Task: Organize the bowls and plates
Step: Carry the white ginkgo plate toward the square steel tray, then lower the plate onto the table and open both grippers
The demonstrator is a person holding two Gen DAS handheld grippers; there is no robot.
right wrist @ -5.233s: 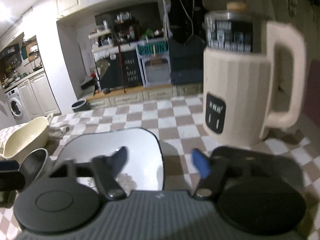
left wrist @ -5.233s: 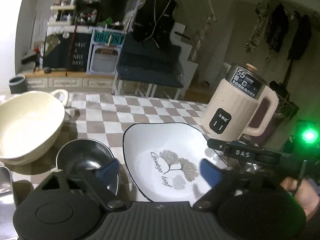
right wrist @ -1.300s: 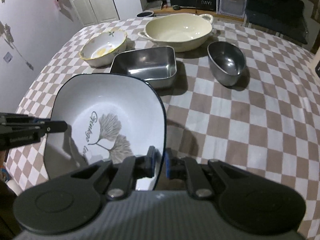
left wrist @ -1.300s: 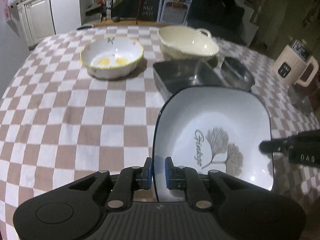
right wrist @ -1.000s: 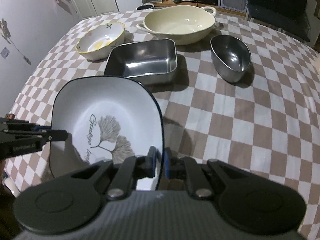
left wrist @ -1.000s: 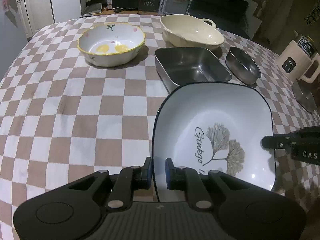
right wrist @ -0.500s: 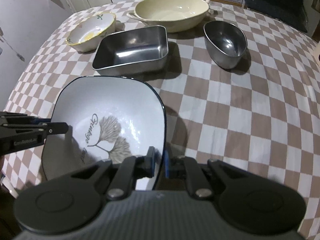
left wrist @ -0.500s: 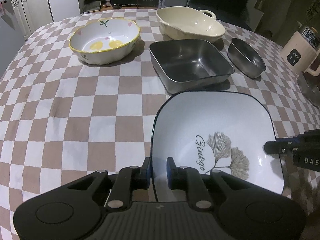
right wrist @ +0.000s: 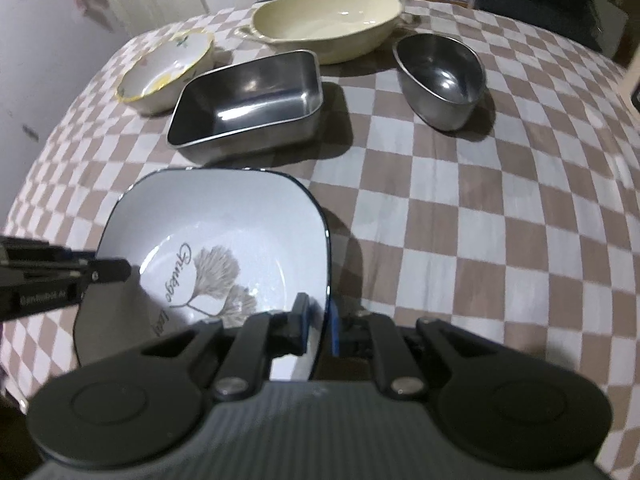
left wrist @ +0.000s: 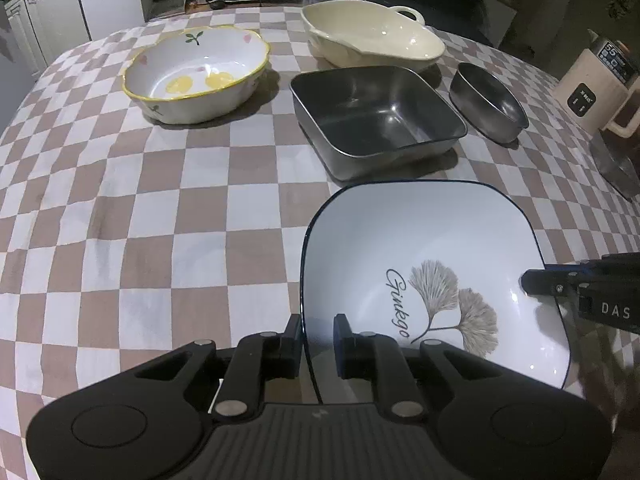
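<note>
A white square plate (left wrist: 420,240) with a dark rim and a ginkgo leaf print hangs low over the checked tablecloth, just in front of the steel square pan (left wrist: 376,116). My left gripper (left wrist: 318,338) is shut on the plate's left rim. My right gripper (right wrist: 320,324) is shut on the right rim of the plate (right wrist: 224,216). Each gripper's fingers show in the other's view, reaching over the opposite rim. I cannot tell whether the plate touches the cloth.
Behind the plate stand a floral bowl (left wrist: 196,76), a cream oval dish (left wrist: 372,38), the steel pan (right wrist: 248,104) and a steel oval bowl (right wrist: 440,76). A cream kettle (left wrist: 592,88) is at the far right. Checked tablecloth (right wrist: 480,240) lies to the right of the plate.
Five seconds ago both grippers stood open by the plate next to the kettle. Now they grip its two rims and hold it in front of the steel pan. It barely shifted over the last second.
</note>
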